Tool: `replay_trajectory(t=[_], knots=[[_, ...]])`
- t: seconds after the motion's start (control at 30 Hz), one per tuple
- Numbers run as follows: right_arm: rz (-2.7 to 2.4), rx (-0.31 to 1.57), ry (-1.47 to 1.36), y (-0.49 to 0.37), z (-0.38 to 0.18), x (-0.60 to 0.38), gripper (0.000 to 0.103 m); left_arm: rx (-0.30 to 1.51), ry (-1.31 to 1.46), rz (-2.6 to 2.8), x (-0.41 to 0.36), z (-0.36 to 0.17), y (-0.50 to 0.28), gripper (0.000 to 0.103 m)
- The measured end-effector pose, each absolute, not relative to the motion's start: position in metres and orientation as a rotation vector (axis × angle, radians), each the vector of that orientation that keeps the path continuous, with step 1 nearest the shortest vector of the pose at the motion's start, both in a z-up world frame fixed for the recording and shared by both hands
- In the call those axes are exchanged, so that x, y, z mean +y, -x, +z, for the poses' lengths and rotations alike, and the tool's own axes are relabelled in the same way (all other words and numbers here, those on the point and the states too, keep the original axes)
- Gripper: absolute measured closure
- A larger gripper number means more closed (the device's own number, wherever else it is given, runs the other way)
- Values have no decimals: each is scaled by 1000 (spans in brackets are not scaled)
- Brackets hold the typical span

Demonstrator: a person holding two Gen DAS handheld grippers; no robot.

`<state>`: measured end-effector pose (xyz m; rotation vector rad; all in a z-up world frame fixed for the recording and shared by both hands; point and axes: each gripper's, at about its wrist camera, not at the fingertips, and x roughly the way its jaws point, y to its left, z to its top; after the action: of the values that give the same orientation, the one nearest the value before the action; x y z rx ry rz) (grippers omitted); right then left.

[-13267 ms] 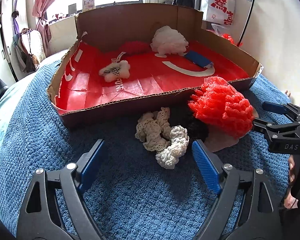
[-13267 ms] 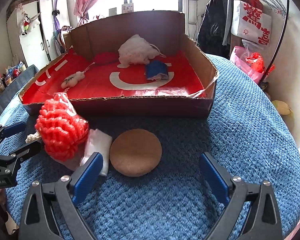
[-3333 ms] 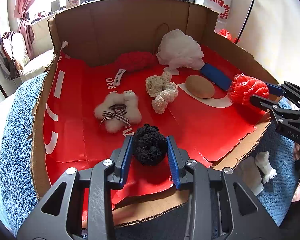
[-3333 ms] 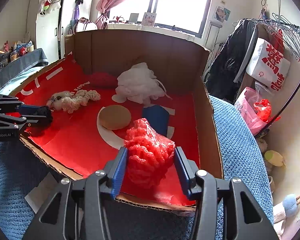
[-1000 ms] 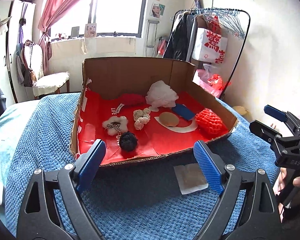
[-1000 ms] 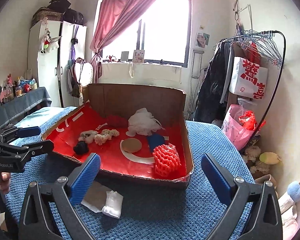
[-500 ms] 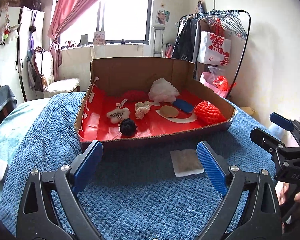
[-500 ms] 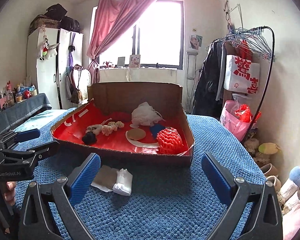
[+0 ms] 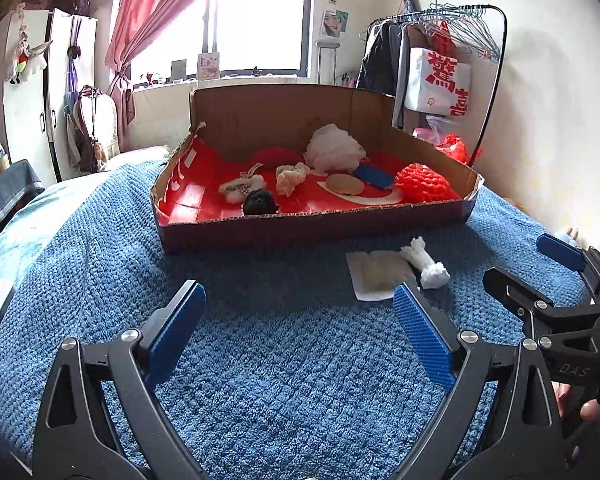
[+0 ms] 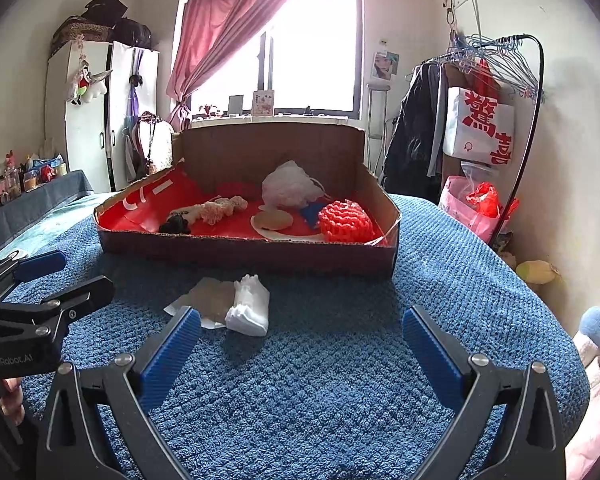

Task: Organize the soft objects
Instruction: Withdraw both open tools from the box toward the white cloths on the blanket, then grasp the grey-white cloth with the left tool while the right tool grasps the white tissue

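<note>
Your left gripper (image 9: pixel 298 330) is spread wide with nothing between its blue pads (image 9: pixel 174 330), hovering above the blue blanket (image 9: pixel 284 392). Your right gripper (image 10: pixel 300 354) is just as wide apart and holds nothing either; it too hangs over the blanket, well short of the box (image 10: pixel 252 246).

Count what sits in the box: one red mesh ball (image 9: pixel 422 182) at the near right corner, one black pom (image 9: pixel 260 203) near the front wall, one white plush with a checked bow (image 9: pixel 240 189), one cream scrunchie (image 9: pixel 291 176), one tan round pad (image 9: pixel 345 184), one blue piece (image 9: pixel 374 176), one white puff (image 9: pixel 334 153) and one red soft thing (image 9: pixel 276 157) at the back. That makes eight.

Outside, on the blanket in front of the box, lie two things touching: one flat paper sheet (image 9: pixel 374 274) and one white wad (image 9: pixel 426 262).
</note>
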<state>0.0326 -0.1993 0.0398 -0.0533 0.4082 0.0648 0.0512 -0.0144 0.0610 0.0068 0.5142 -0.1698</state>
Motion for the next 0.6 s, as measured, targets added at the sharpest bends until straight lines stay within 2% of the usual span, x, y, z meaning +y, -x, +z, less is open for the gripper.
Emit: replay_trajectory(t=[0.6], knots=[[104,498,-52,-52,32,-216,0,562,1,-163,-10,55,-60,7]])
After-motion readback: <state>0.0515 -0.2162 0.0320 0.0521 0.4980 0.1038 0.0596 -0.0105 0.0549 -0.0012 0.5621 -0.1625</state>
